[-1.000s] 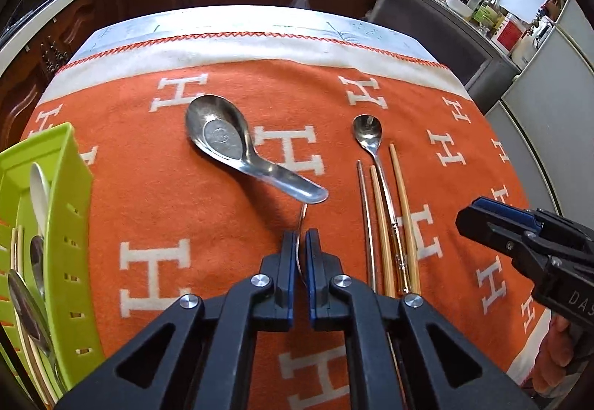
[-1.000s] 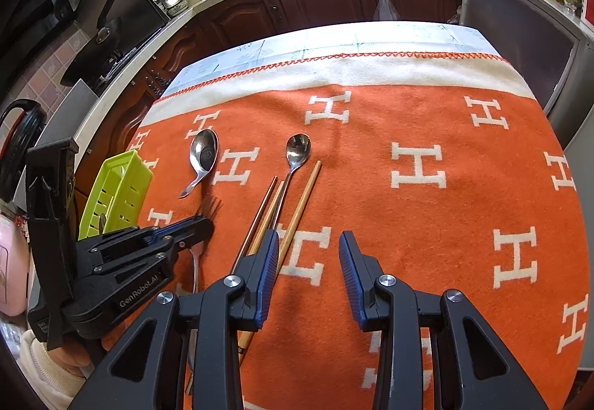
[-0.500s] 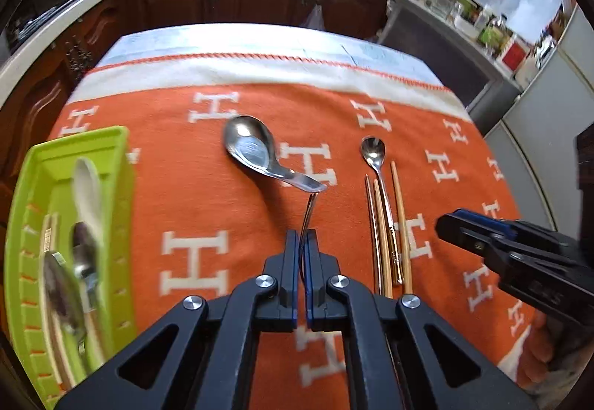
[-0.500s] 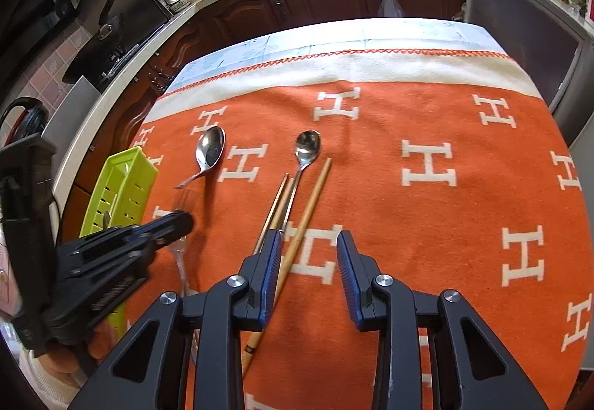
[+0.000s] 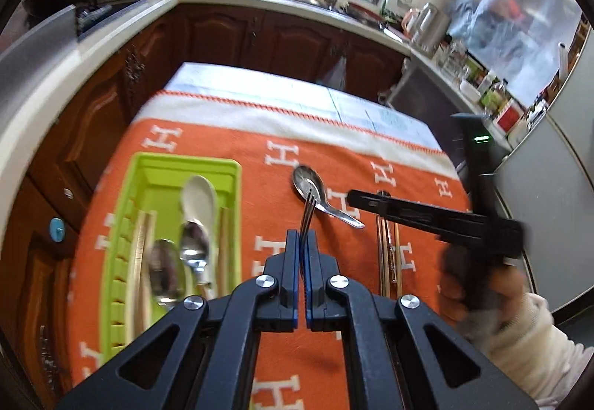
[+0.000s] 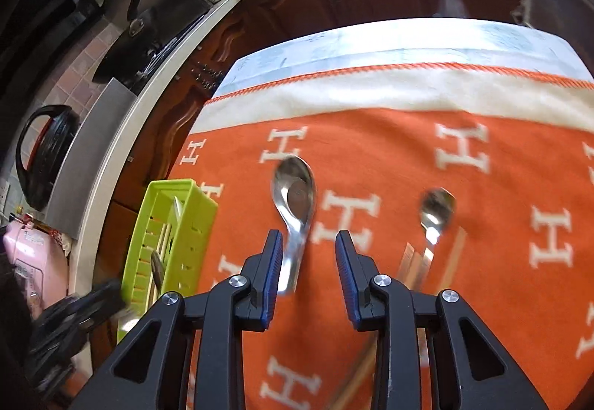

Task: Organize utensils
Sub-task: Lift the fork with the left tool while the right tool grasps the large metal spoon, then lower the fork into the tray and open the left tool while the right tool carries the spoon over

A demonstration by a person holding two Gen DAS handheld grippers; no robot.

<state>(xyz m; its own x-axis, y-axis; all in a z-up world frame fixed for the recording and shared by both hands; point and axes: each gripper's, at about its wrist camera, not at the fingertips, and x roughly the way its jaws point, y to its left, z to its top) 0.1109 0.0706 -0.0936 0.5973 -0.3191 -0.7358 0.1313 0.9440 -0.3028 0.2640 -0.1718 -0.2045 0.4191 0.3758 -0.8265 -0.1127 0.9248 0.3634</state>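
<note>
A: Metal fork (image 5: pixel 309 220) was pinched tight in the left gripper (image 5: pixel 301 254), up in the air right of the green tray (image 5: pixel 148 165). It could slip out and drop; only its thin edge was held. I counted three spoons inside the tray.

B: The right gripper (image 6: pixel 308 276) had its fingers apart, holding nothing, above the big spoon (image 6: pixel 295 202). It could bump it. Two spoons lay on the orange cloth (image 6: pixel 389 157), with the chopsticks (image 6: pixel 419 258) too blurry to count.

Orange H-patterned cloth (image 5: pixel 334 165), lime-green tray (image 5: pixel 122 224)
</note>
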